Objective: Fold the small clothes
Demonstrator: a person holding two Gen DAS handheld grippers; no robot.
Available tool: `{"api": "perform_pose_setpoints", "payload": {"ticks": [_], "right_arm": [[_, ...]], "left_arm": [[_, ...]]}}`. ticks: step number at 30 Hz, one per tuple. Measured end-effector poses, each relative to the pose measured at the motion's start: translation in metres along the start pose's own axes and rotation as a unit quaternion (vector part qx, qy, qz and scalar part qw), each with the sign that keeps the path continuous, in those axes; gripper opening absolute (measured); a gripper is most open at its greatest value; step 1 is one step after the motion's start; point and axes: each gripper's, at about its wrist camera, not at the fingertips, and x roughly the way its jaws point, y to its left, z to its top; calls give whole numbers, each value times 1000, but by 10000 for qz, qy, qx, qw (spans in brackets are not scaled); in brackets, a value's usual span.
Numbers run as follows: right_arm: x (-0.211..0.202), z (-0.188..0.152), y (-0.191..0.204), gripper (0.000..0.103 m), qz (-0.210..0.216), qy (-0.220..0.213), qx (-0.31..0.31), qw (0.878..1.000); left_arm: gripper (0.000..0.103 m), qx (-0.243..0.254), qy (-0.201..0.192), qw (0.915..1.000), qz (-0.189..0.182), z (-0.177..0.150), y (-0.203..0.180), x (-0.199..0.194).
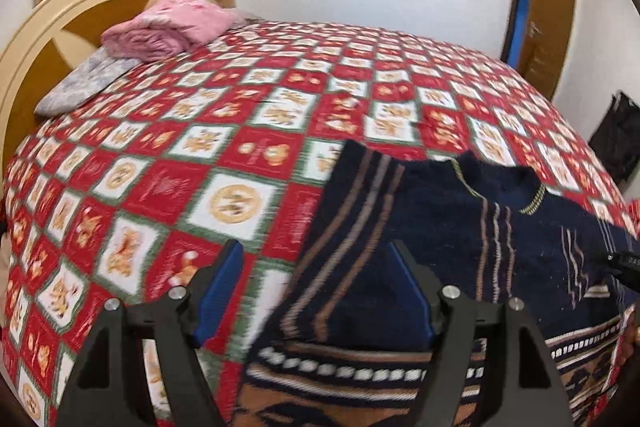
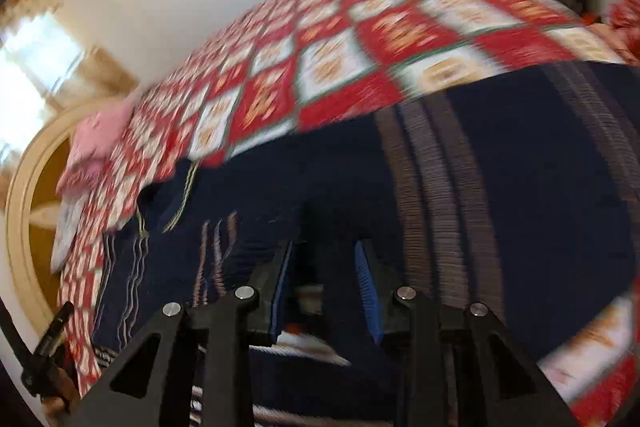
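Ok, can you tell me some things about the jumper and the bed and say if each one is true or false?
1. The navy striped sweater lies on a red and white checked bedspread. True.
2. A folded pink cloth sits near the headboard. True.
3. The left gripper is shut tight on the sweater. False: its jaws stand wide apart, with the sweater's edge under the gap.
4. The sweater is bright yellow. False: it is dark navy with brown and white stripes.
5. The right gripper hangs over the sweater. True.
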Motion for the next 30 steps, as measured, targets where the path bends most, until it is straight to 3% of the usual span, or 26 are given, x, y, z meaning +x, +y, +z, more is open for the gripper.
{"api": "perform_pose_setpoints", "payload": {"ticks": [2,6,8,13,16,19,22,23,24,25,26,28,30], "right_arm": [[-27,-5,12,34,-175,-328,-431,9984],[-36,-23,56,34,-71,-186,-1369,9904],[-27,-29,67,34,192,-42,-1345,9907],[12,-46,97,34,400,368,-1584,9859],[36,-53,106,34,283,651,-1821,9807],[23,-46,95,34,478,617,-1465,9861],[-19,-23,55,37,737,0,-695,9949],[-36,-13,37,44,672,-258,-483,9962],[-52,-3,18,68,560,-503,-287,9967],[-72,9,-7,85,396,-842,-24,9957],[-87,18,-29,86,182,-1078,181,9938],[-111,37,-80,86,-706,-1319,633,9867],[-120,52,-130,86,-1675,-1219,957,9736]], "left_arm": [[76,224,-43,9997,42,3,-16,3],[77,452,-141,9988,96,10,-41,15],[78,525,-140,9983,202,13,-51,26],[78,391,266,9981,400,1,-57,51],[78,323,422,9974,490,-12,-55,55],[83,412,388,9965,621,-20,-57,57],[85,464,410,9961,632,-20,-56,53],[85,479,416,9960,624,-20,-56,51],[85,464,407,9963,594,-20,-56,46],[85,442,395,9967,552,-19,-55,45],[85,397,355,9976,443,-18,-56,39],[85,370,298,9983,325,-17,-58,33],[86,452,199,9986,174,-19,-68,23]]}}
